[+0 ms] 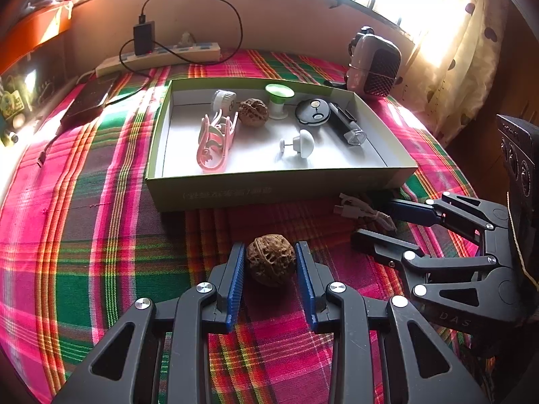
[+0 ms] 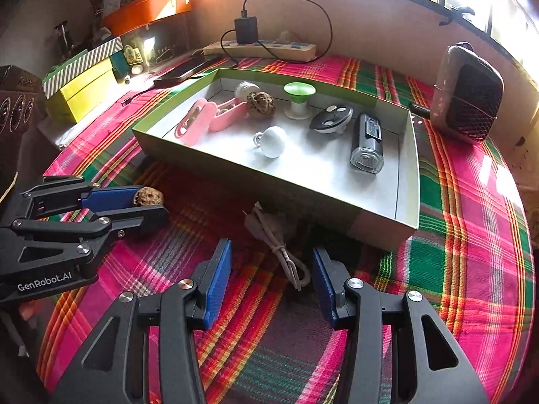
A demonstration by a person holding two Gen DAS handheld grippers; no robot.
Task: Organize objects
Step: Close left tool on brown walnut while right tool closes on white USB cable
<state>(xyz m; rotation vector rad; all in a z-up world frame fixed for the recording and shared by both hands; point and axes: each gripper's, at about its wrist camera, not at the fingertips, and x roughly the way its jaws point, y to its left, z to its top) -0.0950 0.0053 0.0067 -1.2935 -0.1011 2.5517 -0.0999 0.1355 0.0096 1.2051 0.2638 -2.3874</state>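
A brown walnut (image 1: 270, 259) lies on the plaid cloth between the blue pads of my left gripper (image 1: 270, 252), whose jaws stand around it and look to be touching its sides. It also shows in the right wrist view (image 2: 148, 196). My right gripper (image 2: 272, 271) is open around a coiled white cable (image 2: 284, 252) near the box's front wall. The green box (image 1: 269, 188) holds a second walnut (image 1: 253, 111), a pink clip (image 1: 214, 141), a white knob (image 1: 301, 143), a green-topped spool (image 1: 279, 99), a round black disc (image 1: 312, 111) and a black torch (image 1: 347, 124).
A mesh-fronted speaker (image 2: 470, 104) stands right of the box. A power strip with a black charger (image 1: 158, 54) lies along the back wall. A dark phone (image 1: 91, 99) lies at the left. Yellow and striped boxes (image 2: 84, 80) stand at far left.
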